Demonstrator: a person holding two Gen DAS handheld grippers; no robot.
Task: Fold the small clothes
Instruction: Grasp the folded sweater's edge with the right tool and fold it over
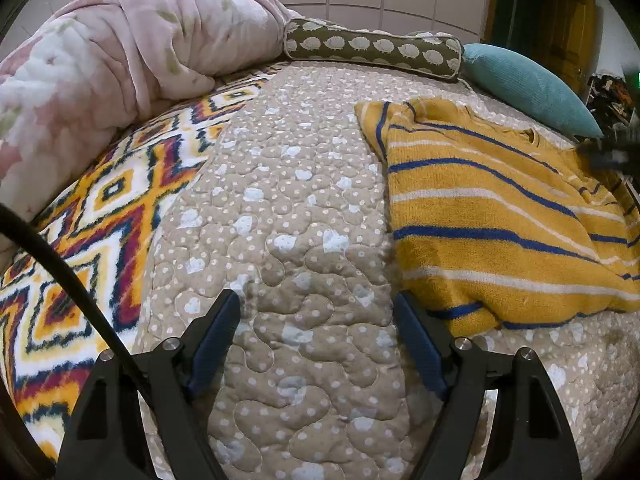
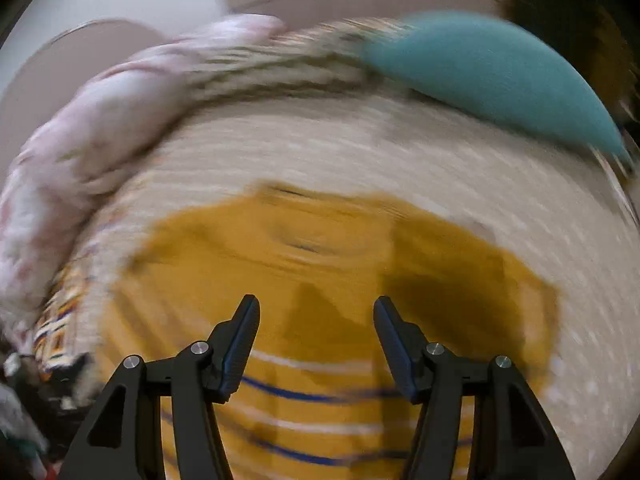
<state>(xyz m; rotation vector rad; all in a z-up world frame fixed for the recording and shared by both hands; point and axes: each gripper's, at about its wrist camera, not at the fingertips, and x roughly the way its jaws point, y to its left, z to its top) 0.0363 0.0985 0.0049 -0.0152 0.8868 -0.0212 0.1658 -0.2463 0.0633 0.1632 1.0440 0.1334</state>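
A small mustard-yellow sweater (image 1: pixel 492 216) with blue and white stripes lies flat on the beige quilted bed cover (image 1: pixel 288 208), to the right in the left wrist view. My left gripper (image 1: pixel 318 304) is open and empty, low over the quilt just left of the sweater's lower left corner. The right gripper shows as a dark blur (image 1: pixel 612 148) at the sweater's right edge. In the right wrist view, heavily motion-blurred, my right gripper (image 2: pixel 316 308) is open and empty above the sweater (image 2: pixel 320 264).
A pink fluffy blanket (image 1: pixel 100 72) is heaped at the back left. A patterned fleece (image 1: pixel 92 216) lies under it. A brown hedgehog-print bolster (image 1: pixel 372 46) and a teal pillow (image 1: pixel 528 84) line the far edge. A black cable (image 1: pixel 60 268) crosses the lower left.
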